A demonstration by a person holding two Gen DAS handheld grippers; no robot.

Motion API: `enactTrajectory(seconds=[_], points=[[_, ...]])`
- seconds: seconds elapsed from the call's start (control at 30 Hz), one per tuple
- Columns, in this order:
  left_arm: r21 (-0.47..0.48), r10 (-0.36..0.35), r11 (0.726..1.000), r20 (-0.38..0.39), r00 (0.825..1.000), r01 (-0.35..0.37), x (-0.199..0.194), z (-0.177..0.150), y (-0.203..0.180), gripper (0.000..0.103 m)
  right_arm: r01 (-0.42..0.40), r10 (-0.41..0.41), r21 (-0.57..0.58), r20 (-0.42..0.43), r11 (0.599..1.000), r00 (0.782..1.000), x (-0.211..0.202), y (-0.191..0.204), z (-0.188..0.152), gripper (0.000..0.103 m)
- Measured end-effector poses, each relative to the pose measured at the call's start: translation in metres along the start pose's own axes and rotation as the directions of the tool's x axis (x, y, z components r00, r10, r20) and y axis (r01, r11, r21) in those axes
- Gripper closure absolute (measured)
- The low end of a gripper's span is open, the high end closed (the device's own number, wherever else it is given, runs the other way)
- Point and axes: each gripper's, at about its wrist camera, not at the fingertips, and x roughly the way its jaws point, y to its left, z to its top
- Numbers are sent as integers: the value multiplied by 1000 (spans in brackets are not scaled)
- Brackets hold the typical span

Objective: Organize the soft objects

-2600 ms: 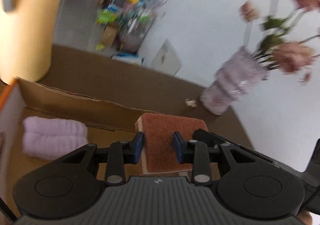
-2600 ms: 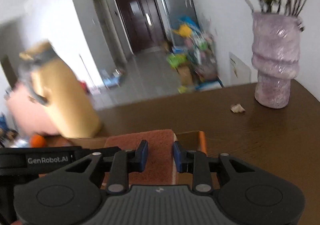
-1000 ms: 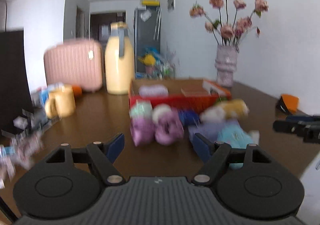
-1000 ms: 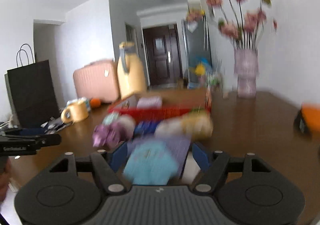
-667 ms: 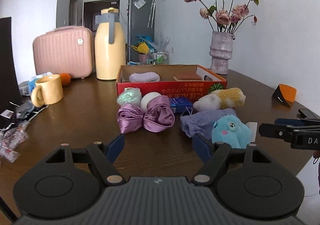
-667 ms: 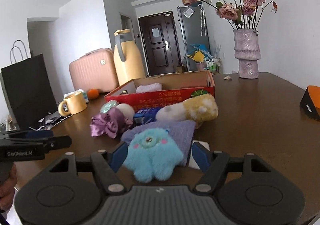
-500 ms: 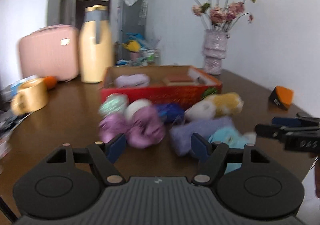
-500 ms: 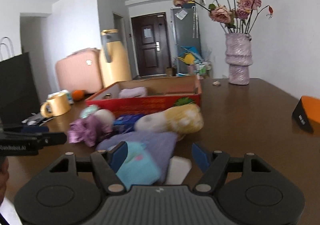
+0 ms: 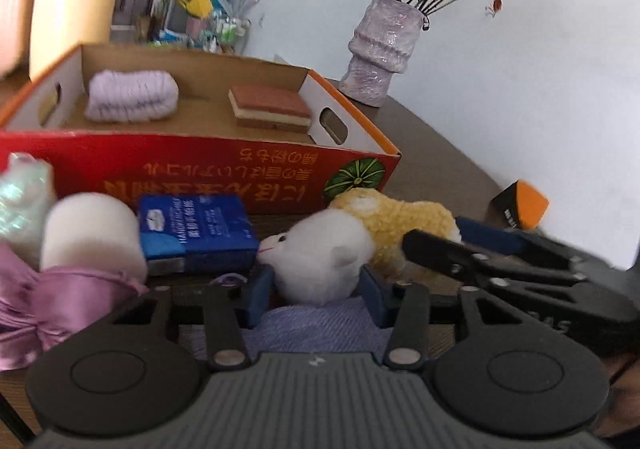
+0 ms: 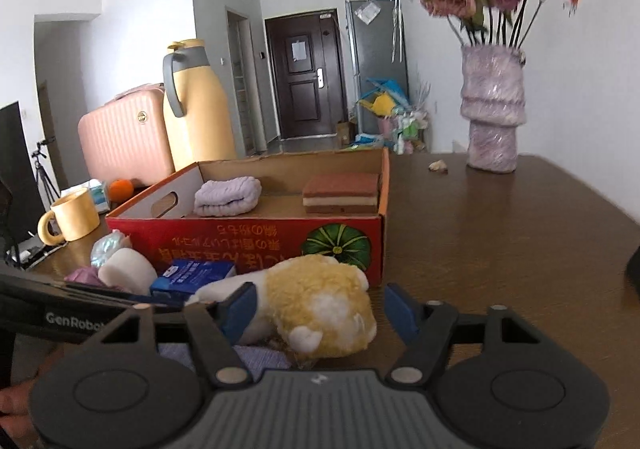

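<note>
On the left of the brown table (image 10: pixel 500 233), a shiny purple bow (image 9: pixel 60 305), a white foam roll (image 9: pixel 90 241) and a blue tissue pack (image 9: pixel 196 233) lie in front of the red box (image 10: pixel 248 239), which already holds a rolled lilac towel (image 10: pixel 228 195) and a brown sponge (image 10: pixel 340 193). Next comes the plush toy (image 9: pixel 352 245), lying on its side just before the box, partly on a lilac cloth (image 9: pixel 316 325). The left gripper (image 9: pixel 316 291) has its jaws apart around the white head; the right gripper (image 10: pixel 318 309) has its jaws apart around the yellow rear end. I judge the toy light, squashy and not fragile; its fluffy pile may slip, so grip deep across the body, not the fur tips, and avoid snagging the cloth beneath
</note>
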Motion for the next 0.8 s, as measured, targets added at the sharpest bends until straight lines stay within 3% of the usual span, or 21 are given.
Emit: enactTrajectory(seconds=[0.17, 0.47, 0.63, 0.8], points=[[-35, -12, 999, 35, 999, 13, -4, 3, 3, 64, -1, 0, 38, 24, 999, 1000, 1, -3, -2, 58], [24, -7, 1000, 150, 989, 3, -48, 10, -20, 64, -16, 14, 17, 105, 1000, 994, -43, 15, 6, 59], [62, -19, 998, 175, 984, 8, -52, 47, -16, 64, -17, 20, -21, 152, 1000, 988, -45, 25, 30, 60], [87, -32, 996, 156, 987, 19, -20, 99, 1, 64, 17, -12, -27, 172, 999, 985, -1, 19, 68, 60]])
